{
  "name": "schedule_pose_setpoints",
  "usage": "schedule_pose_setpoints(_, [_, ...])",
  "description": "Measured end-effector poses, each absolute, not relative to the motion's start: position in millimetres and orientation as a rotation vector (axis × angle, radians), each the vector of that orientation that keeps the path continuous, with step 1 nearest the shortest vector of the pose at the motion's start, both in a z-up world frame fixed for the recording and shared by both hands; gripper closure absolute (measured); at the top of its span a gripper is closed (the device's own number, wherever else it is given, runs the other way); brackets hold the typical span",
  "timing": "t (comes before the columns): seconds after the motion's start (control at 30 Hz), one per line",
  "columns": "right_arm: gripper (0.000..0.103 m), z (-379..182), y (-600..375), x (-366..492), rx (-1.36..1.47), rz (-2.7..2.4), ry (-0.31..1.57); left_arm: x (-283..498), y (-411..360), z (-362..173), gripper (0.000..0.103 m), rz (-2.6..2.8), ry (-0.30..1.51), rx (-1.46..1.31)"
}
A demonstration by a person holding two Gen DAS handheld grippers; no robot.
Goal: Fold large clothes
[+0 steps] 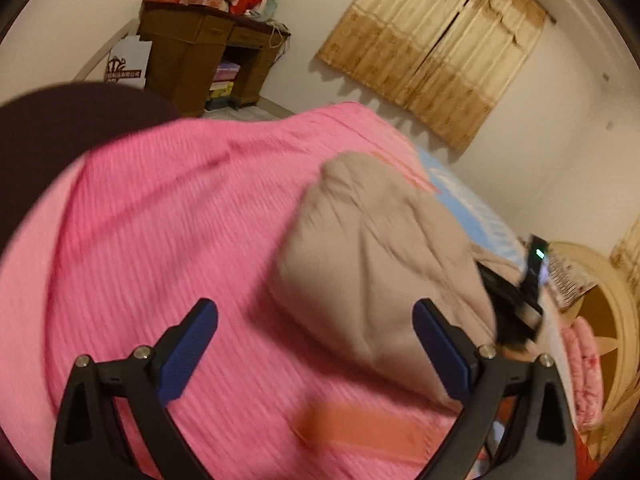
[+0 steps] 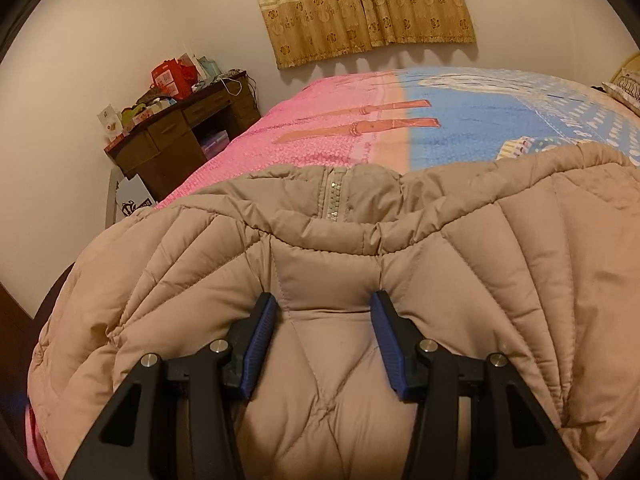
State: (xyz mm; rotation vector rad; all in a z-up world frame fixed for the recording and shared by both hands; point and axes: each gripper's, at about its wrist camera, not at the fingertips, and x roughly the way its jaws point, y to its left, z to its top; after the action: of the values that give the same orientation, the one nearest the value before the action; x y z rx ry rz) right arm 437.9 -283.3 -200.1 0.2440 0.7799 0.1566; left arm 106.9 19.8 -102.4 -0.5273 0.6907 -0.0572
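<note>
At the bottom centre of the right view, my right tongs [image 2: 323, 308] stand about half wide with a ridge of the tan quilted jacket [image 2: 440, 280] bulging between the blue pads [image 2: 262, 344]. The pads press into the padding on both sides, so I read that as a grip on a thick fold. My left tongs [image 1: 316, 316], low in the left view, gape wide with nothing between them, hovering over the pink part of the bed [image 1: 160, 220]; that picture is smeared with motion.

The jacket lies across the near side of the bed. Its collar and zip [image 2: 334, 196] sit just above my right tongs in the frame, and in the left view a bunched end [image 1: 376, 248] mounds up at centre right.

The risk I see is the slick, puffy shell sliding out of a half-wide hold once I pull, or my pinching only the top layer so the fold drags crooked. My left tongs, coming in fast, could miss the edge and catch the cover instead.

For room, the blue half of the bed [image 2: 480, 120] at the upper right of the right view is bare and flat. At lower left the jacket hangs over the bed's edge, so weight could slide off there. The cluttered desk [image 2: 180, 136] stands well apart at left, and the curtain [image 2: 360, 4] hangs beyond the bed.
</note>
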Motion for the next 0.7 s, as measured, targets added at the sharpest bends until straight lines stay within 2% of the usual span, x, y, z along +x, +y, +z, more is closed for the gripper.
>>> schedule_pose_setpoints(0.17, [0.053,-200,-284,436,0.253,0.163,0.774,133,-12,-117,0.000,-0.060,0.654,-0.549])
schedule_pose_setpoints(0.5, [0.053,-201,-281,437,0.235,0.151,0.791,190,-13,-124,0.000,-0.006,0.525,-0.692])
schedule_pose_setpoints(0.57, [0.053,-200,-281,438,0.240,0.155,0.799,193,-18,-121,0.003,0.007,0.521,-0.652])
schedule_pose_setpoints(0.63, [0.053,-196,-279,441,0.237,0.149,0.827,192,-20,-117,0.018,0.029,0.514,-0.627])
schedule_pose_setpoints(0.7, [0.053,-187,-280,442,0.236,0.146,0.872,191,-16,-114,0.025,0.037,0.518,-0.613])
